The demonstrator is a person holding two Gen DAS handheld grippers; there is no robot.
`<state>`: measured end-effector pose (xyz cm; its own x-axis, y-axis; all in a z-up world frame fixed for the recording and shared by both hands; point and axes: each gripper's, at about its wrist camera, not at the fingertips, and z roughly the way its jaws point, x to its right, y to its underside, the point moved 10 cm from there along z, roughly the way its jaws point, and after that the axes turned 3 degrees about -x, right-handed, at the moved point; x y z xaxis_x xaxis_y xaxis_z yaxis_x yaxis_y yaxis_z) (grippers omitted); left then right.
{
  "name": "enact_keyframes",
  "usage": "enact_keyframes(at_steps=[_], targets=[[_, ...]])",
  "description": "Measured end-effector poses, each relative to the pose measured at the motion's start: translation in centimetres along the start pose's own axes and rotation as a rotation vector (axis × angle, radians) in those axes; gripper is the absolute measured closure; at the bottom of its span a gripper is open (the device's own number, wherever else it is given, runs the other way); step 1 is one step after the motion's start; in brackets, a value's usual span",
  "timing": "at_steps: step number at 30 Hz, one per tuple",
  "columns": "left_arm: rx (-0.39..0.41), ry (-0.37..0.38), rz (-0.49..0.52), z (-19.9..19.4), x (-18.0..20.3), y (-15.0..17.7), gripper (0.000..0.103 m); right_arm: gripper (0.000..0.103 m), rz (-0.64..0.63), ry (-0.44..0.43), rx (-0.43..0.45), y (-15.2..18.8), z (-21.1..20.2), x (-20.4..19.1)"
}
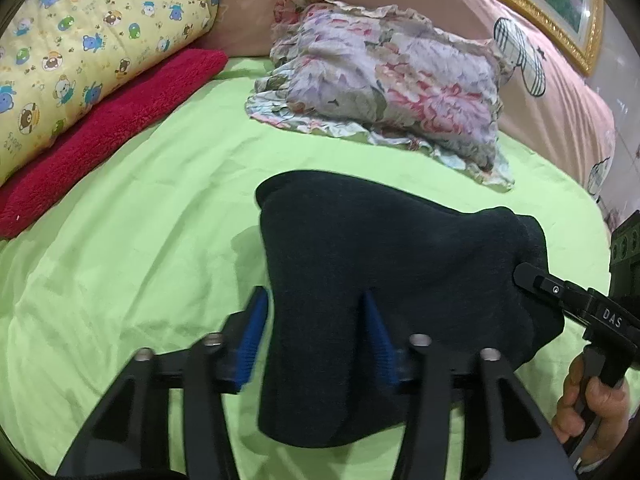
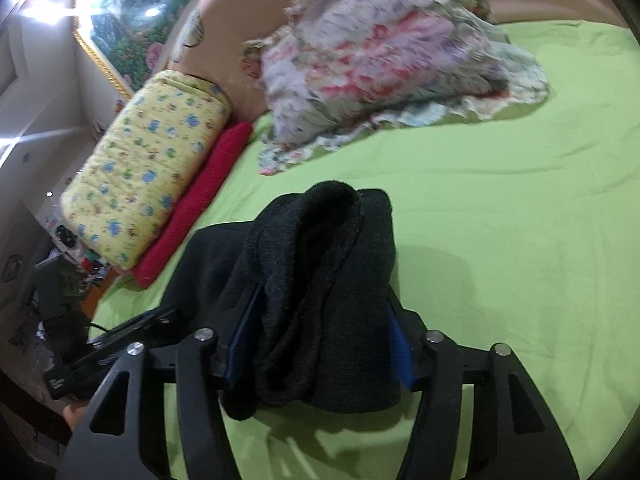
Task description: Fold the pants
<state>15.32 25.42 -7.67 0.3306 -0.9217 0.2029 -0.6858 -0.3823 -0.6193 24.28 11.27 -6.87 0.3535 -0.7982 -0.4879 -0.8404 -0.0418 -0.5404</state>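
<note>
The dark knit pants [image 1: 400, 272] hang bunched between both grippers above the green bedsheet [image 1: 132, 240]. My left gripper [image 1: 316, 340] has its blue pads [image 1: 252, 344] on either side of a fold of the pants and grips the cloth. My right gripper [image 2: 320, 344] also pinches a thick bundle of the pants [image 2: 320, 280] between its blue pads [image 2: 400, 352]. The right gripper's tip [image 1: 532, 276] shows at the right of the left wrist view, touching the pants. The left gripper [image 2: 120, 336] shows at lower left in the right wrist view.
A floral pillow [image 1: 384, 80] lies at the head of the bed. A red towel [image 1: 108, 132] and a yellow cartoon-print quilt [image 1: 80, 52] lie along the left side. A pink headboard [image 1: 560, 92] and a gold-framed picture [image 2: 132, 20] are behind.
</note>
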Motion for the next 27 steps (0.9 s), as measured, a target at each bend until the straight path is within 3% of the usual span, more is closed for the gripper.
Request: enact_keyframes(at_steps=[1, 3, 6, 16, 27], targets=[[0.0, 0.0, 0.006, 0.0, 0.0, 0.2, 0.043, 0.039, 0.002, 0.014, -0.004, 0.1, 0.2, 0.6], [0.001, -0.035, 0.026, 0.2, 0.0, 0.5, 0.029, 0.036, 0.006, 0.035, -0.009, 0.3, 0.4, 1.8], [0.0, -0.079, 0.055, 0.6, -0.1, 0.9, 0.019, 0.028, 0.005, 0.026, -0.013, 0.6, 0.5, 2.8], [0.007, -0.147, 0.109, -0.4, -0.1, 1.3, 0.018, 0.026, -0.035, 0.032, -0.021, 0.6, -0.3, 2.6], [0.021, -0.189, 0.119, -2.8, -0.3, 2.3, 0.018, 0.024, -0.017, 0.029, 0.028, 0.4, -3.8, 1.9]])
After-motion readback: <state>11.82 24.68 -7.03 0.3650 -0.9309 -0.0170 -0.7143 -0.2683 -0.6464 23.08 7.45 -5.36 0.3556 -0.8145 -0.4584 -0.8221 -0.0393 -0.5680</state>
